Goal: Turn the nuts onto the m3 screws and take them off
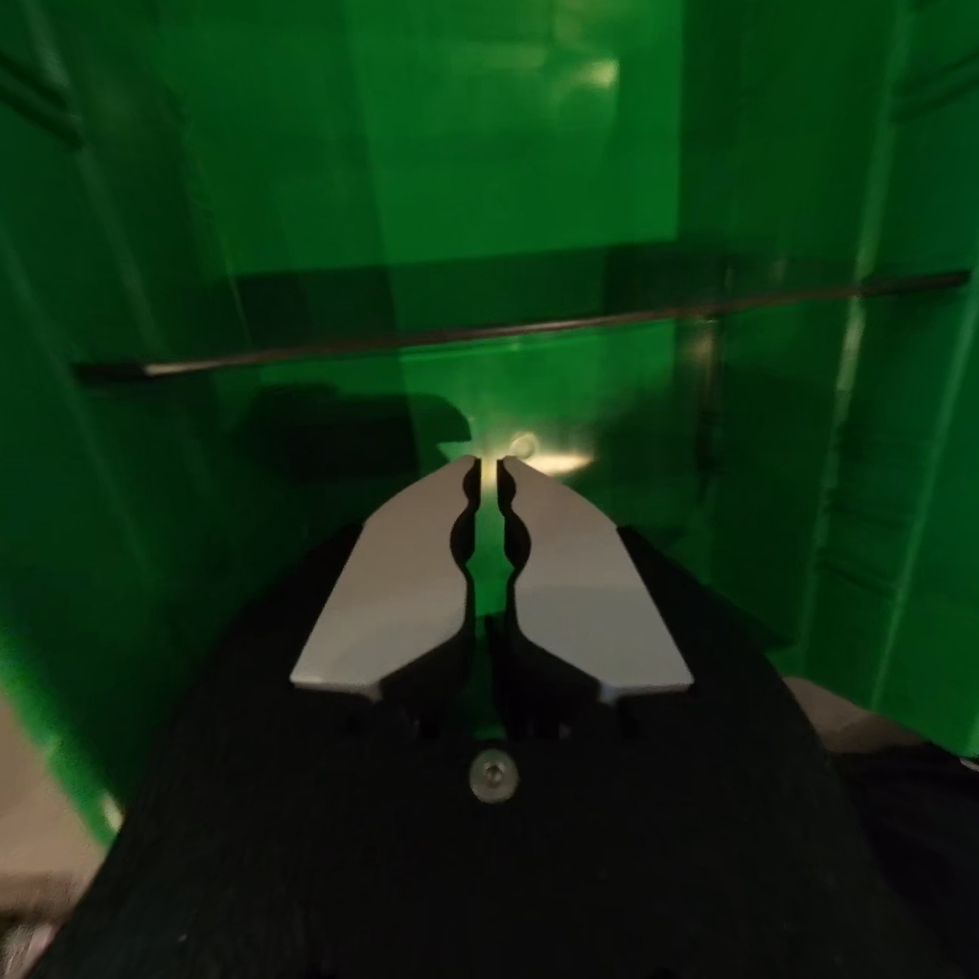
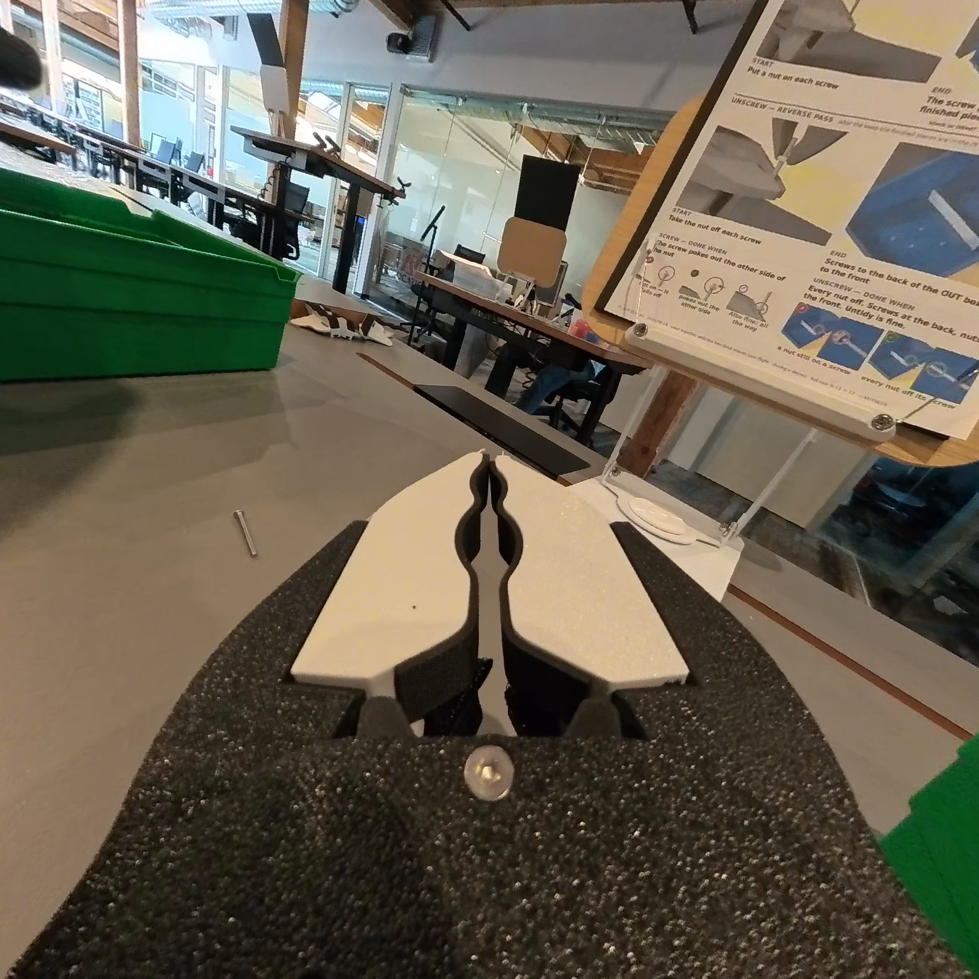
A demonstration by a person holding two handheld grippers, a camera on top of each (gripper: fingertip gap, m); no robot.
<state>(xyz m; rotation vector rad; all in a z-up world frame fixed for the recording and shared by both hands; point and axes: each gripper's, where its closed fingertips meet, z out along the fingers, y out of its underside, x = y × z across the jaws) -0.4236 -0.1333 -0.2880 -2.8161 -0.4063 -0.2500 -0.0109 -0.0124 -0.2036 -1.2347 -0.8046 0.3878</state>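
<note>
In the left wrist view my left gripper [image 1: 488, 462] reaches down into a green bin [image 1: 212, 212]. Its jaws stand a narrow gap apart, with only the lit bin floor showing between them. A small round nut [image 1: 524, 444] lies blurred on the bin floor, just beyond the right fingertip and clear of it. In the right wrist view my right gripper [image 2: 490, 460] hovers low over the grey table [image 2: 132, 609]. Its pads meet at the tips and I see nothing between them. A silver screw [image 2: 245, 532] lies loose on the table to its left.
A thin dark bar [image 1: 530, 324] crosses the bin ahead of the left gripper. Stacked green bins [image 2: 132, 296] stand at the far left of the table. An instruction board [image 2: 826, 212] on a white stand [image 2: 662, 516] is at the right. Another green edge [image 2: 943, 826] shows at the lower right.
</note>
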